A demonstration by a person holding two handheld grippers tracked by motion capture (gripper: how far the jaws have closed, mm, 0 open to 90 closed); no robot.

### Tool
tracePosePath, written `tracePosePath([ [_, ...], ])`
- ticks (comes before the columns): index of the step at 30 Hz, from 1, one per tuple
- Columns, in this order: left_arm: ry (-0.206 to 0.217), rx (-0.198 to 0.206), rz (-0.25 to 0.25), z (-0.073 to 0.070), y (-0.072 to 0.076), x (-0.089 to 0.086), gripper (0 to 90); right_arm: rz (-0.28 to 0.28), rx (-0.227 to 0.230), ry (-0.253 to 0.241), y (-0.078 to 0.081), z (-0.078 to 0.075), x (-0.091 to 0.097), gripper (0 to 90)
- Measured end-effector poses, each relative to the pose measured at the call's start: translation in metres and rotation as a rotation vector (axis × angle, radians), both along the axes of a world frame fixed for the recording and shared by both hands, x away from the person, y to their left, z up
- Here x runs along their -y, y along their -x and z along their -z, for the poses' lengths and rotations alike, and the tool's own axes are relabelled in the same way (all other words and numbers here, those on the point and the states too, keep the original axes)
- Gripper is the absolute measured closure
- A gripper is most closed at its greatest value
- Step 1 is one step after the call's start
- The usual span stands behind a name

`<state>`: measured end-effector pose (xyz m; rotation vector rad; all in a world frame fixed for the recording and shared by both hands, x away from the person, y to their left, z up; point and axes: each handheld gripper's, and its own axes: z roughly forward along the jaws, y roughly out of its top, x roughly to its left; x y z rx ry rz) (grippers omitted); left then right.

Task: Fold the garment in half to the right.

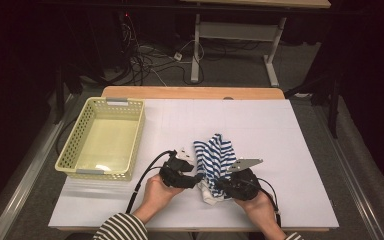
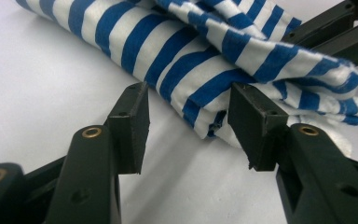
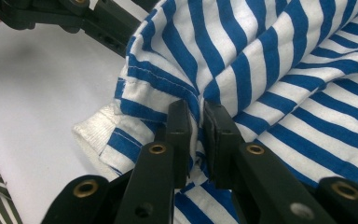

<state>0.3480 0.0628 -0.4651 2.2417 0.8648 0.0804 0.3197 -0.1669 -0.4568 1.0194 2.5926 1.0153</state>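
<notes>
White tabletop (image 1: 280, 150) carries a striped cloth (image 1: 214, 155) bunched between both claws. Right claw (image 3: 200, 126) pinches a fold tight; left claw (image 2: 189, 123) stands open just short of the cloth's edge. A shallow bite there could slip off, and a basket (image 1: 105, 137) waits beyond.

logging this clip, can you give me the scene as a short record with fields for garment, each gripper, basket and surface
garment: blue and white striped cloth, bunched on the table, white ribbed hem toward the person
right gripper: jaws pinched shut on a fold of the striped cloth
left gripper: jaws open, set at the cloth's edge; pads not pressing on it
basket: pale yellow plastic basket, left side of the table, nothing in it, apart from the cloth
surface: white table top
person: striped sleeve at the left forearm
</notes>
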Motion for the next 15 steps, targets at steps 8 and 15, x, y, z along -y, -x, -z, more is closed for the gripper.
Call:
tracePosePath([
  [8,-0.022,-0.005,-0.002,0.004,0.002,0.0,48.0,0.008,0.014,0.006,0.001,0.0,0.001,79.6],
  [15,0.013,0.0,0.042,-0.003,0.014,0.002,47.1,0.007,0.013,0.006,0.001,0.0,0.002,79.3],
])
